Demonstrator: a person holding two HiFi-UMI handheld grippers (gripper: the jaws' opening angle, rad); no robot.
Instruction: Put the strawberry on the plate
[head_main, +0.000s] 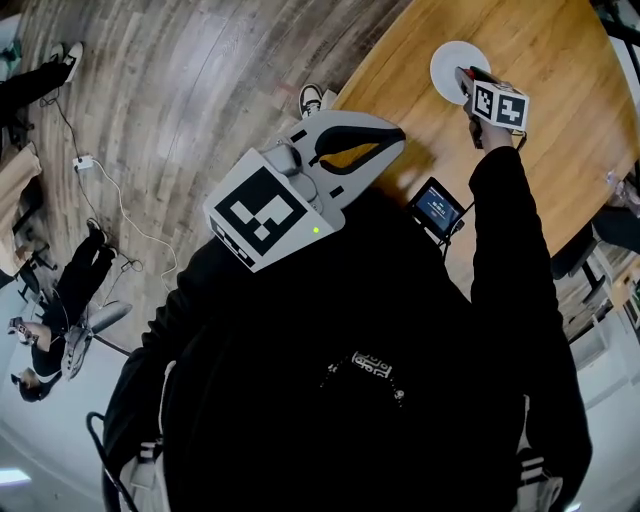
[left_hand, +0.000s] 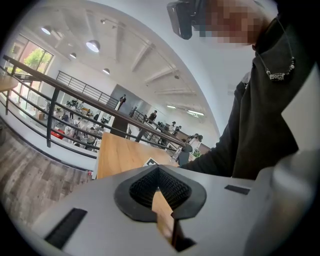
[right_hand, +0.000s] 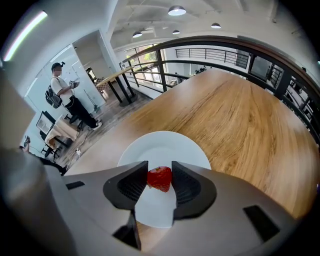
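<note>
A red strawberry (right_hand: 159, 178) sits pinched between the black pads of my right gripper (right_hand: 159, 179), which points steeply down over a round white plate (right_hand: 165, 147). In the head view the plate (head_main: 448, 66) lies near the wooden table's edge, and the right gripper (head_main: 466, 82), with its marker cube, hangs over the plate's right side. The strawberry is too small to make out there. My left gripper (head_main: 390, 140) is held up close to the person's chest, away from the plate. In its own view, the left gripper (left_hand: 159, 189) has its tips touching with nothing between them.
The round wooden table (head_main: 560, 120) spreads to the upper right over a plank floor (head_main: 190, 90). A small screen device (head_main: 437, 207) is by the person's chest. A cable and white box (head_main: 82, 161) lie on the floor, and another person (right_hand: 67, 97) stands beyond the table.
</note>
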